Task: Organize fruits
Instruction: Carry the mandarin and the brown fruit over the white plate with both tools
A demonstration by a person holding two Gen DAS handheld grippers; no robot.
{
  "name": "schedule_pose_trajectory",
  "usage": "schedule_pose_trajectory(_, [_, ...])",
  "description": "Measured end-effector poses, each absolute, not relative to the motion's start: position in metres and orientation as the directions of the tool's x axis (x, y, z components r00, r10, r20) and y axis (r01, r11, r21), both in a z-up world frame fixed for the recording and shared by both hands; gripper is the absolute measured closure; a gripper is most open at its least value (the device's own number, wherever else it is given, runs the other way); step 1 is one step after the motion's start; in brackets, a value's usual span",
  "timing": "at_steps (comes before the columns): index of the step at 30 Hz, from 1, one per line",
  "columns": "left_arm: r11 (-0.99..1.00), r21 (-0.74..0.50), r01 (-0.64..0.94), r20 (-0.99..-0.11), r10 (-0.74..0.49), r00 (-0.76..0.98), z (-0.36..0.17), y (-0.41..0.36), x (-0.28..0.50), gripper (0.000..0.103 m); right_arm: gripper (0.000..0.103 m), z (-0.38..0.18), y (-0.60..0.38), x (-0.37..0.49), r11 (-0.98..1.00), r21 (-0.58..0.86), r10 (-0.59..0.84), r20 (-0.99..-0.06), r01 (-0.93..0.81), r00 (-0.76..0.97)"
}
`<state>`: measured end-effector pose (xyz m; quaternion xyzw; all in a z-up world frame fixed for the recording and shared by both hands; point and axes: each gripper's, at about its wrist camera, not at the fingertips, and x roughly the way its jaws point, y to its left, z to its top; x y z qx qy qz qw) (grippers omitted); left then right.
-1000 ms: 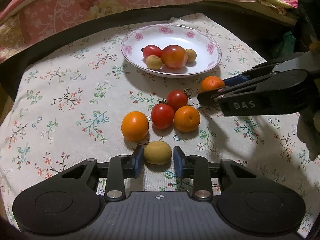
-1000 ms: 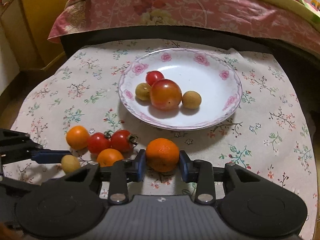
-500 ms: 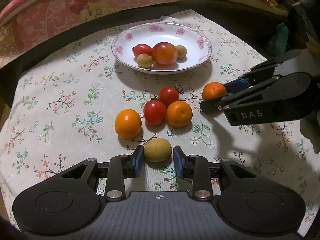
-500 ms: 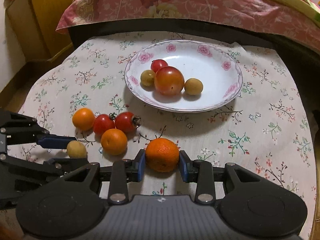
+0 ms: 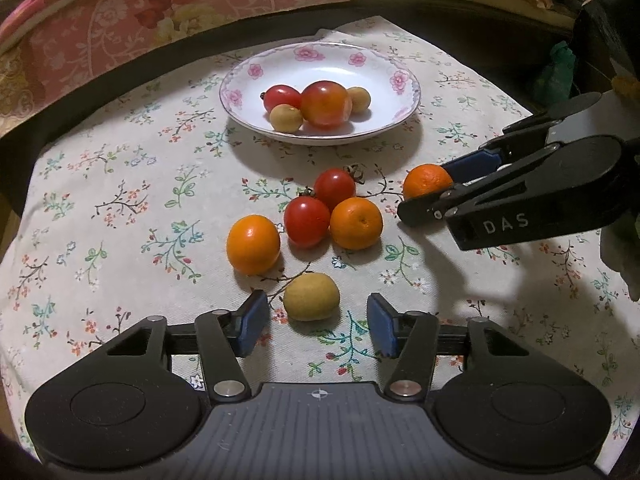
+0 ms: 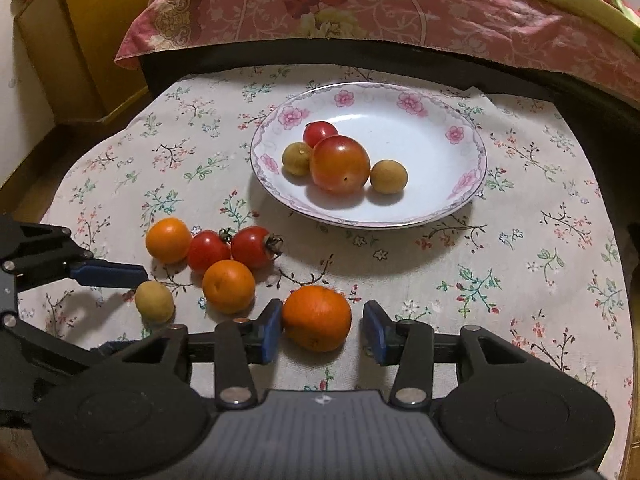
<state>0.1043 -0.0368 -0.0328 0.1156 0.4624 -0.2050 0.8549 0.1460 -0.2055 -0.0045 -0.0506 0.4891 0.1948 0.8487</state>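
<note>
Both grippers have just been opening their jaws – the left gripper stands apart around the yellow fruit low in the frame, the right gripper around the orange on the surface, left pad touching at most – so each seems a release, and the next move probably calls for closing again and carrying to the plate.

left gripper: jaws just opened, pads clear of longan lying between them | right gripper: around orange | cloth: two oranges, two tomatoes clustered | plate: four fruits
</note>
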Motion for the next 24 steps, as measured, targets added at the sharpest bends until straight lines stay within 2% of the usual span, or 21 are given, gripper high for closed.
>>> schedule_pose_trajectory(9, [0.889,-0.013,0.457,-0.842,-0.256,0.476,-0.032,-0.039,0.107,0.054,0.061,-0.005,-0.207,0.147,0.922,0.117,0.285,-0.850,-0.368,0.443])
schedule_pose_trajectory(11, [0.893,-0.015,0.450,-0.842,-0.254,0.476,-0.031,-0.038,0.107,0.065,0.064,-0.005,-0.206,0.147,0.921,0.117,0.285,-0.853,-0.370,0.437])
schedule_pose_trajectory(13, [0.894,-0.021,0.448,-0.844,-0.256,0.471,-0.031,-0.037,0.109,0.066,0.067,-0.005,-0.205,0.147,0.920,0.114,0.282,-0.858,-0.375,0.430])
schedule_pose_trajectory(24, [0.898,-0.023,0.440,-0.830,-0.262,0.492,-0.020,-0.039,0.111,0.066,0.068,0.004,-0.202,0.145,0.916,0.107,0.284,-0.852,-0.386,0.439])
